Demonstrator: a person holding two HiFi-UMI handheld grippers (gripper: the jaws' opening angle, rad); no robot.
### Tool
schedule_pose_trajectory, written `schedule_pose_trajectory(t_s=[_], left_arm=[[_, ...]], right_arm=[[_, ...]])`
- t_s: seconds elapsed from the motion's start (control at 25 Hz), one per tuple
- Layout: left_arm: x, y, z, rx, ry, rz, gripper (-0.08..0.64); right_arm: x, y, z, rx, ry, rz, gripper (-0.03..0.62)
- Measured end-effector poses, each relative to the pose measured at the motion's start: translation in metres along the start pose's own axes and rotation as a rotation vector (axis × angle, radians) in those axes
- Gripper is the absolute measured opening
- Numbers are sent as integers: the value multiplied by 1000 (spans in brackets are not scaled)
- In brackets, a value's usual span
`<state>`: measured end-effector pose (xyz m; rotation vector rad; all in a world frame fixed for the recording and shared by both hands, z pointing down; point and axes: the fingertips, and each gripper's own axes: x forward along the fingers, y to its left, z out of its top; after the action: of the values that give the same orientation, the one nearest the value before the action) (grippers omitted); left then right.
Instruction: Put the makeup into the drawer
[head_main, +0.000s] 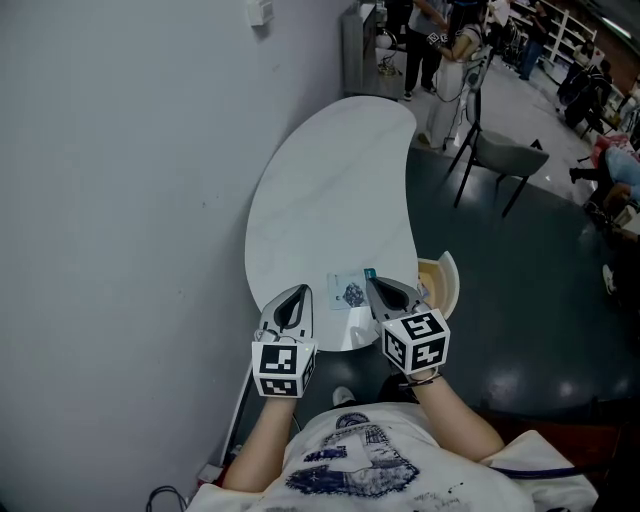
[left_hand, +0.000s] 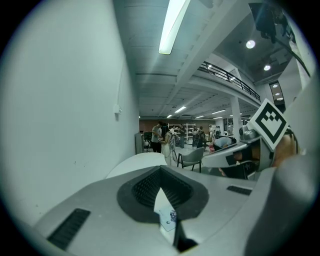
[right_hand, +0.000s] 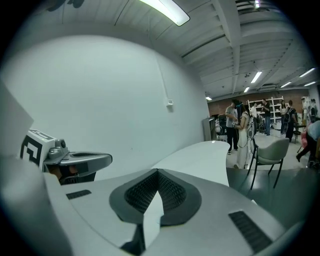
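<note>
while the makeup packet lies flat on the counter near its front edge, the task counts as not yet done. the drawer appears to stand open at the counter's right side, near the packet, and no makeup shows inside it. the left gripper and the right gripper hover on either side of the packet; the fingers of both are closed together on nothing. remaining steps, by judgement: grasp the packet, carry it to the drawer, release it.
</note>
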<state>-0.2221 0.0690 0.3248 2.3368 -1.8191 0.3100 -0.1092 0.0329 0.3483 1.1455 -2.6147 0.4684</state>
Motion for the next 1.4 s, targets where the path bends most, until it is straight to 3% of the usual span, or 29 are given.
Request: schedule_pose_trajectory(t_s=[1.0,1.4], left_arm=[[5,-2,-8,-28,18,14,46],[42,0,-39,-76,95,43,46]], right_arm=[[2,-5,-4,-11,28,11,20],[28,-36,-28,-5,108,60,20]])
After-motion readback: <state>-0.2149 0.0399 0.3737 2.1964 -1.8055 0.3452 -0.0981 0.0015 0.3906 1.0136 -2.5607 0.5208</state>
